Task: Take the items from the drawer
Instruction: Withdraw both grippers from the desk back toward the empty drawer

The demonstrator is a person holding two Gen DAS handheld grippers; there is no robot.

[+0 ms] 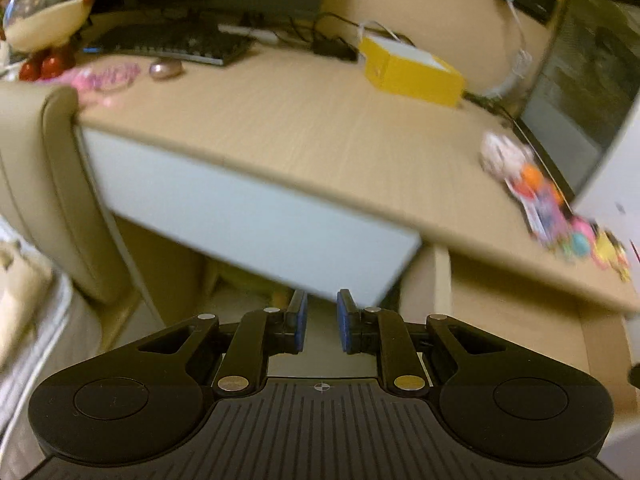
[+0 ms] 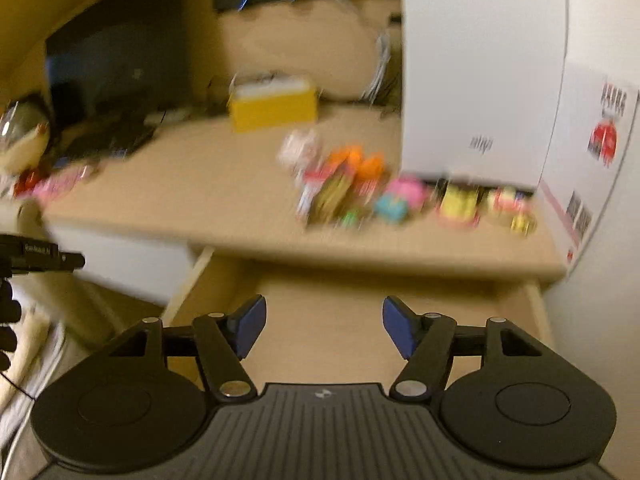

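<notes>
Motion blur smears both views. In the right wrist view a light wooden drawer (image 2: 340, 320) stands pulled out under the desk top (image 2: 200, 184), and the part of its floor that I see is bare. My right gripper (image 2: 324, 330) hangs over it, open wide, with nothing between its blue pads. Small colourful toys and packets (image 2: 360, 188) lie in a row on the desk above the drawer; they also show as colourful toys (image 1: 544, 200). My left gripper (image 1: 322, 326) sits below a white drawer front (image 1: 240, 216), its pads a narrow gap apart and empty.
A yellow box (image 1: 408, 70), a keyboard (image 1: 172, 42), a monitor (image 2: 120, 52) and a round-headed figure (image 1: 44, 12) stand on the desk. A big white box (image 2: 480, 68) fills the right side. A beige chair back (image 1: 40, 184) is at the left.
</notes>
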